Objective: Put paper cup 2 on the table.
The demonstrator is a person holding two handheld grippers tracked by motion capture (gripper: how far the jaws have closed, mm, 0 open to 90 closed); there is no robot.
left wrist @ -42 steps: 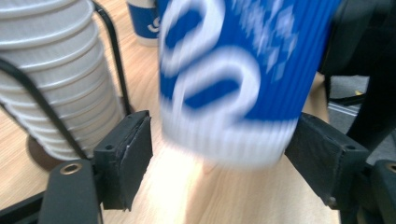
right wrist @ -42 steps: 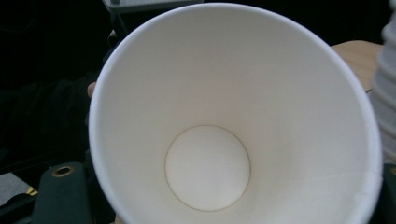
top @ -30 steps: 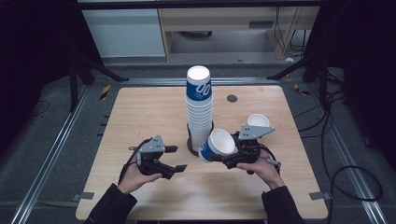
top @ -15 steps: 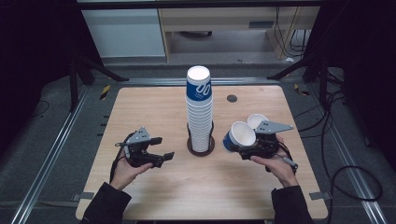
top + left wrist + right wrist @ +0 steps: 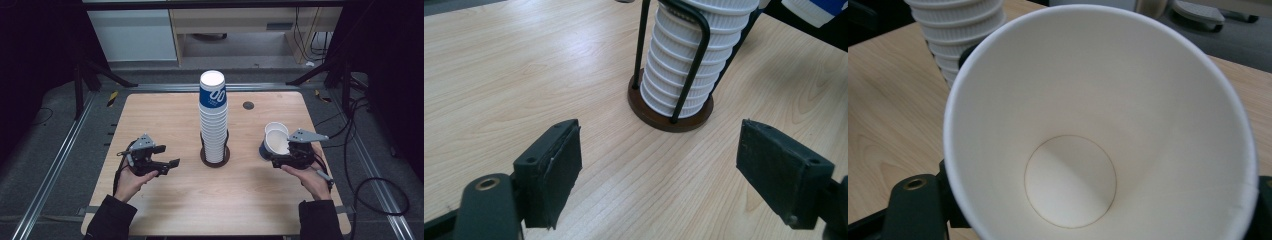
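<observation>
Your right gripper (image 5: pixel 283 161) has its jaws closed on 1 paper cup (image 5: pixel 274 141), holding it on the right side of the worktop (image 5: pixel 165 112), well apart from the stack. The cup is tipped over, with its open mouth turned up and toward you; its outside is blue and white. In the right gripper view the cup (image 5: pixel 1098 130) has a plain white inside with nothing in it, and the round seam of its bottom is clear to see.

The cup stack (image 5: pixel 213 117) stands upright at the middle of the worktop, in a holder (image 5: pixel 215 156) with a round brown base and thin black wire uprights. The top cup carries a blue band with white marks, and the ones below show only their ribbed white rims. In the left gripper view the stack (image 5: pixel 694 55) sits inside the holder's base (image 5: pixel 669 117), with the wire uprights running up its sides.

Your left gripper (image 5: pixel 159 165) rests in your hand on the left side of the worktop, near you. Its jaws are spread wide with nothing between them, and they point toward the holder, well apart from it.
</observation>
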